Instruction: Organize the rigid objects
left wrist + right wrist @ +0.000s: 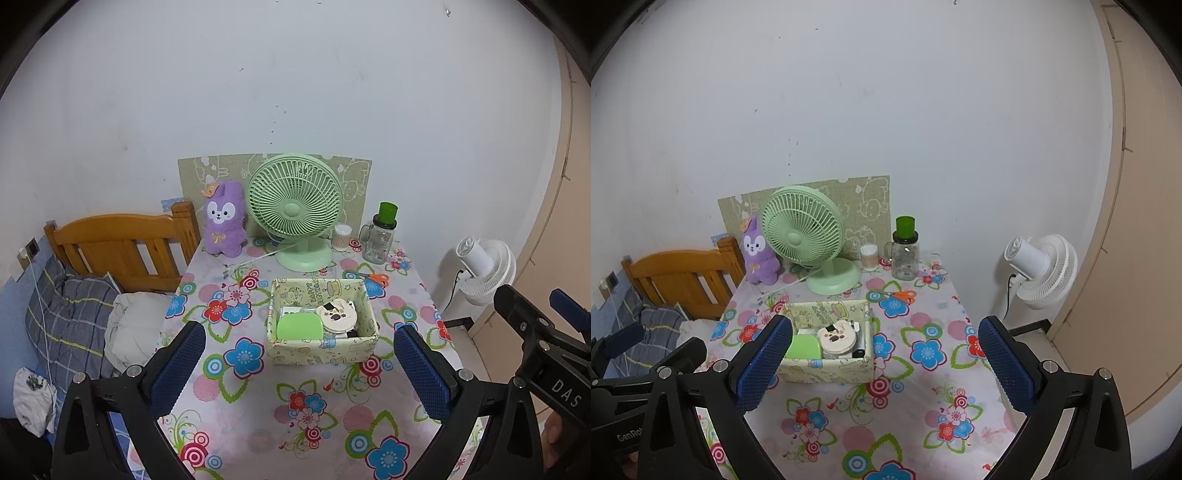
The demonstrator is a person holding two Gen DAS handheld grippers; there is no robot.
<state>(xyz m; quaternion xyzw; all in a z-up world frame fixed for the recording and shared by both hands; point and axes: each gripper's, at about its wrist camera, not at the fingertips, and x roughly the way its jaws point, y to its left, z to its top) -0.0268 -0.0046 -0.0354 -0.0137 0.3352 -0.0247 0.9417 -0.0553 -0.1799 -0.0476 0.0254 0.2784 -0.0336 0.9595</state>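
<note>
A paper-covered box (321, 350) stands mid-table on the flowered cloth (258, 406). In it lie a flat green piece (299, 326), a round cream case (338, 314) and some small dark items. Orange-handled scissors (373, 277) lie behind the box on the right. My left gripper (299, 330) is open in front of the box, with nothing between its blue pads (181, 365). In the right wrist view my right gripper (885, 325) is wide open and empty, and the box (827, 369) sits behind its left pad (764, 365).
At the table's back stand a purple plush (223, 221), a green desk fan (295, 210), a swab jar (342, 236) and a green-capped glass bottle (378, 240). A bed with a wooden headboard (122, 243) adjoins on the left. A white fan (484, 269) stands on the floor at the right.
</note>
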